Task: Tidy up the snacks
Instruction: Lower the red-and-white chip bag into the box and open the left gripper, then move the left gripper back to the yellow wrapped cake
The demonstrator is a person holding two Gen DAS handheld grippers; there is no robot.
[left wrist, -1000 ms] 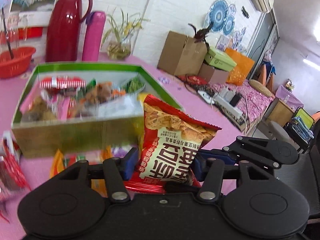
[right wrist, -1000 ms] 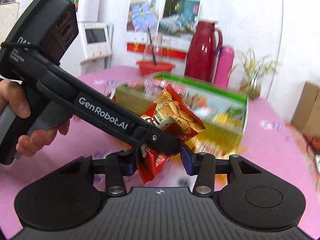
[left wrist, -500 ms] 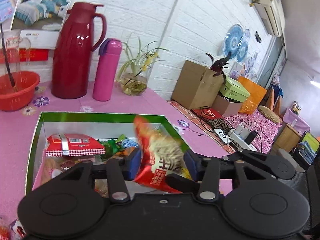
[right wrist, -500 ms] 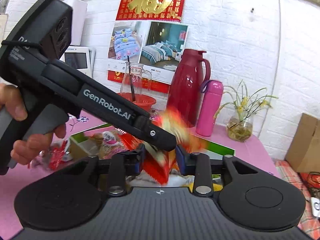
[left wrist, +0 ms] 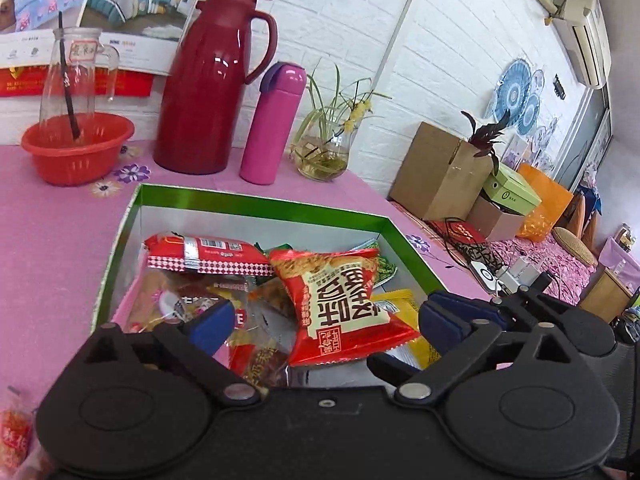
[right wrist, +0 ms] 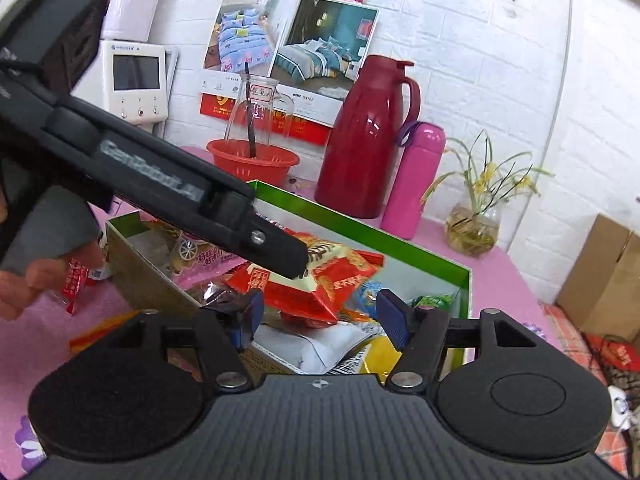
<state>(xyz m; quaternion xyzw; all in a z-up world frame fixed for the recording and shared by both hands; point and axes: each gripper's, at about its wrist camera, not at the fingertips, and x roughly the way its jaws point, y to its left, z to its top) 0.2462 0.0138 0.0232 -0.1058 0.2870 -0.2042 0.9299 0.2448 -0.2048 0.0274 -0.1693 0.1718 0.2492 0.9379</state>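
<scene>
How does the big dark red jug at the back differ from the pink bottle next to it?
The red thermos jug is taller, much wider and has a side handle and spout; the pink bottle is slim, straight-sided, with a purple loop at its cap. Both stand upright on the pink tablecloth by the wall.

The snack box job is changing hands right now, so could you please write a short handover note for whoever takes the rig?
Left tool: jaws opening, nothing gripped.
Right tool: jaws opening, nothing gripped.
Both hover over the green box on the pink table.
The red chip bag lies in the box on top of the other snack packets, clear of both tools' pads.
Left to do: a few packets lie outside the box, including a small red packet by the hand and an orange packet on the table. Box them next.
</scene>
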